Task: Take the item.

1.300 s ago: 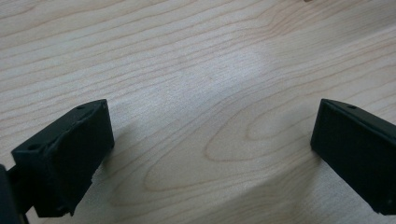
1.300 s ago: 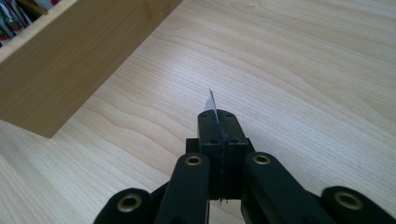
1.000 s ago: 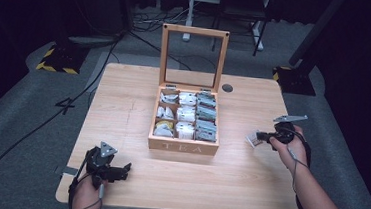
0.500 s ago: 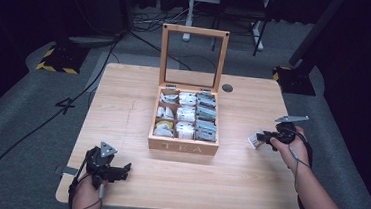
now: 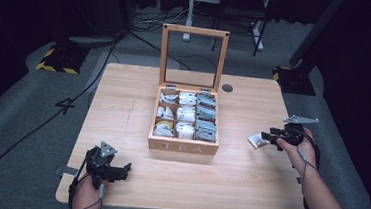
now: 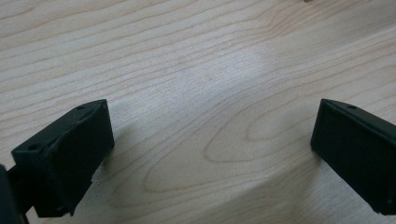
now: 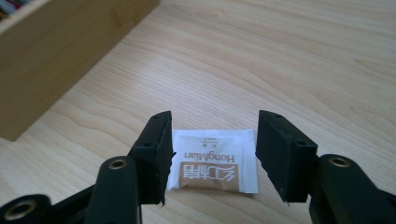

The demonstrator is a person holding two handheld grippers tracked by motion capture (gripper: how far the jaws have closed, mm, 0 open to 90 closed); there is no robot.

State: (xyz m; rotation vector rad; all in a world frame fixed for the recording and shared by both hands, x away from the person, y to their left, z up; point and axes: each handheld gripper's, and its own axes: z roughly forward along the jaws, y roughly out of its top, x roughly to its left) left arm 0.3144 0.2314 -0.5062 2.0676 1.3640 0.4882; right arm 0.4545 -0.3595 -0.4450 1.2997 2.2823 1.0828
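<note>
Box: wooden tea box (image 5: 183, 146), lid upright, packets in its compartments, centre of counter (image 5: 123, 104).
Packet: tea sachet (image 7: 212, 159) flat on counter at 3 o'clock from box.
Right tool (image 7: 210, 158): jaws parted, straddling sachet, not clamped.
Left tool (image 6: 210, 149): jaws wide, empty, at 7 o'clock from box.

A recording studio: black curtains (image 5: 25, 16), floor cables (image 5: 31, 127), hazard-taped stand bases (image 5: 56, 59) around a lone wooden surface (image 5: 124, 94).
</note>
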